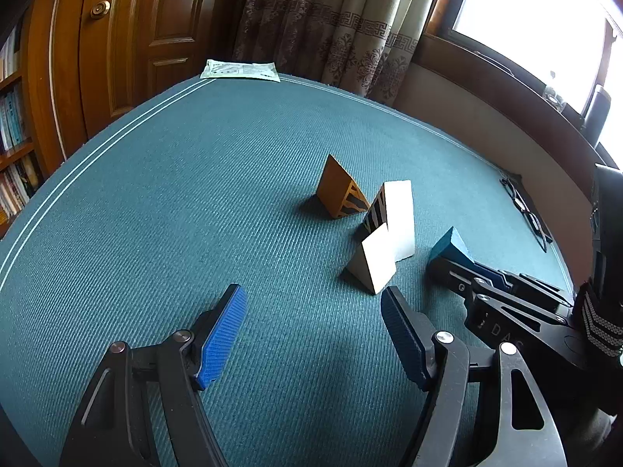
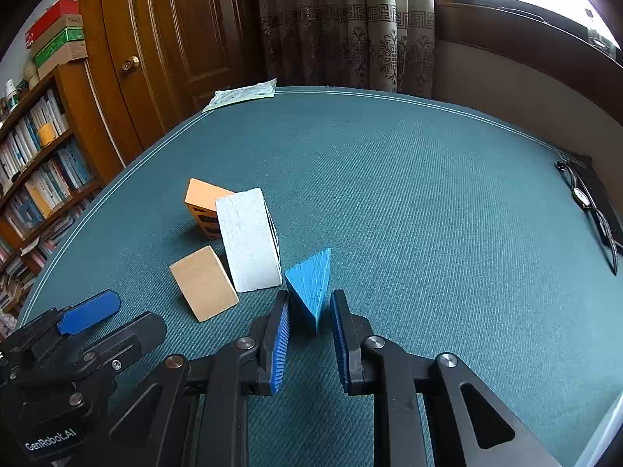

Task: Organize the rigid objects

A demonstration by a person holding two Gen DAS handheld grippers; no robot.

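The right gripper (image 2: 310, 313) has its 2 blue pads closed against the blue wedge (image 2: 309, 286), which stands on the green table (image 2: 428, 202) with its thin end up. No earlier view is given, so only the grip itself can be told. The right wrist view shows the wedge's triangular face between the pads; the left wrist view shows only its upper corner (image 1: 451, 247) poking past the black fingers. Just beside the wedge, toward the table's left edge, stand a white block (image 2: 249, 239), a tan block (image 2: 204, 288) leaning in front of it, and an orange block (image 2: 202, 206) behind. The left gripper (image 1: 313, 334) hangs half open over bare cloth, holding nothing (the tan block sits just past its right pad). Glasses (image 2: 588, 204) lie at the right edge, a paper packet (image 2: 243, 93) at the far edge.
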